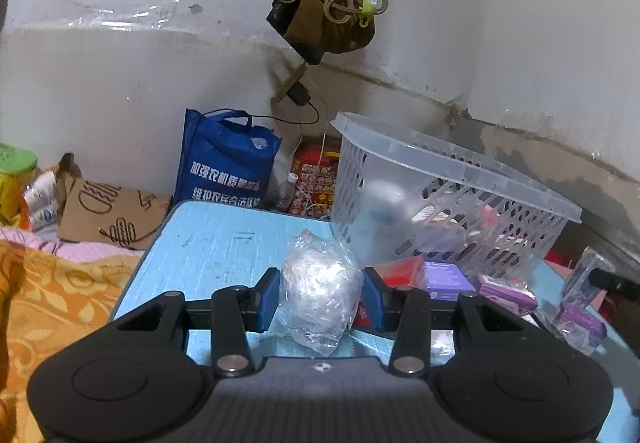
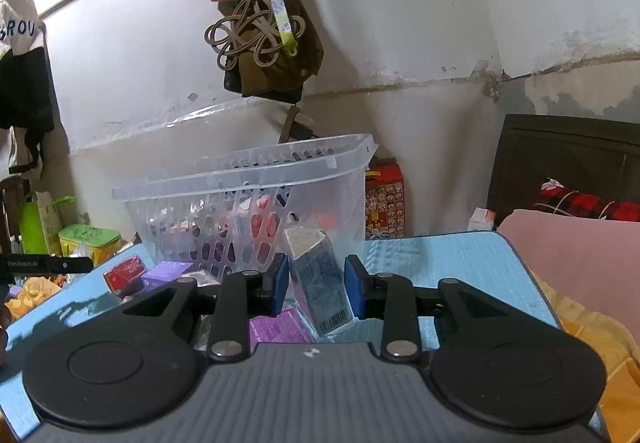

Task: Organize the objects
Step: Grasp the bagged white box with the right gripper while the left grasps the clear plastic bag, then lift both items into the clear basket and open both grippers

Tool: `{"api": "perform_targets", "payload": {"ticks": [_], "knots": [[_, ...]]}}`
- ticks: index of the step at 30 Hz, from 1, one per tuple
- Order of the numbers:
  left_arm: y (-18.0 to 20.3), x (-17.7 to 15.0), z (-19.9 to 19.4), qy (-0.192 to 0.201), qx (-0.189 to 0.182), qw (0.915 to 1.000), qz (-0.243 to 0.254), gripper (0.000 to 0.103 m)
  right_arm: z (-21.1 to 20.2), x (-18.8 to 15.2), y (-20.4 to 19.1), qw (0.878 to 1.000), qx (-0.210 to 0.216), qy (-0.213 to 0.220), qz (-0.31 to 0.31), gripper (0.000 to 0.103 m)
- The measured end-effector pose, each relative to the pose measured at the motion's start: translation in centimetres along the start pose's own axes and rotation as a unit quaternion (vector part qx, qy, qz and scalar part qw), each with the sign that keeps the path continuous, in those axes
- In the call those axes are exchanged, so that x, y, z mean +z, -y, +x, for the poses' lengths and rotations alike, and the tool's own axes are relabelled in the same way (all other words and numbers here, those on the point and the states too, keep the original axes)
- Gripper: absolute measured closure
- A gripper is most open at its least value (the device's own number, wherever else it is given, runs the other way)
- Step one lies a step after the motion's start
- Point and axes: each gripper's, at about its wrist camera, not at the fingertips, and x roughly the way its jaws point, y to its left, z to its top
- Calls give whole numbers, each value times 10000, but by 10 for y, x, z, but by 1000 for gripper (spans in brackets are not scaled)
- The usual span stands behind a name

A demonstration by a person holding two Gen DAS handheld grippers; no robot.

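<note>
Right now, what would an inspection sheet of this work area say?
Surface: blue table, scuffed.
Job's things: clear basket partly filled; crumpled plastic bag; blue carton.
Clutter: red box and purple boxes beside the basket.
Grippers: left gripper flanks the bag; right gripper flanks the carton; contact unclear.
Cables: black cord along the wall.
Surroundings: blue tote bag, hanging bags, orange bedding.

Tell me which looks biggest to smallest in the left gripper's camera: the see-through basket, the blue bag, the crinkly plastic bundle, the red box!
1. see-through basket
2. blue bag
3. crinkly plastic bundle, though it sits nearest the camera, between the left gripper fingers, so it may look bigger than it is
4. red box, partly hidden
</note>
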Motion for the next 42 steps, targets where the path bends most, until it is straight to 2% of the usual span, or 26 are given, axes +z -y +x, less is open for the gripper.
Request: {"api": "perform_targets", "payload": {"ticks": [4,11,14,16,20,22,24,25,26,27,28,31,34,35,37,39,40,42], "knots": [[-1,-1,-2,88,-28,10000,-36,55,0,0,-3,9999,-48,-20,-87,69],[13,5,-24,302,-650,9974,-122,55,-7,6,-1,10000,-50,78,-32,69],[32,27,-44,592,-878,9944,5,55,-26,28,-7,9991,53,407,-59,69],[51,50,-49,761,-1159,9902,152,55,-35,51,-17,9973,107,707,-179,69],[96,108,-21,736,-1314,9875,460,55,-13,100,-43,9948,342,828,-483,69],[114,127,8,517,-1164,9902,568,55,14,120,-48,9957,383,613,-576,69],[119,138,37,195,-1215,9914,446,55,37,130,-52,9955,212,504,-773,69],[119,139,50,91,-1284,9910,370,53,47,132,-54,9952,115,474,-848,67],[119,139,62,18,-1237,9919,286,42,54,133,-54,9953,92,450,-851,66],[119,139,72,-71,-1121,9934,217,34,60,132,-54,9954,98,424,-856,56],[118,137,82,-165,-1002,9947,163,26,67,131,-53,9957,111,367,-842,39],[118,129,82,-182,-854,9961,151,26,71,125,-48,9967,113,297,-742,29],[121,119,58,63,-836,9952,511,26,57,116,-35,9979,338,323,-458,25],[119,114,43,174,-857,9944,592,22,46,108,-30,9981,396,328,-340,22],[109,98,20,297,-867,9923,836,12,25,86,-21,9979,559,277,-154,0],[90,76,9,297,-710,9930,894,9,9,60,-14,9988,449,91,-165,0],[77,67,12,164,-723,9941,795,8,1,44,-11,9996,232,92,-139,0],[45,51,29,-295,-719,9966,273,10,-3,25,-8,9999,-30,-133,-94,0]]}}
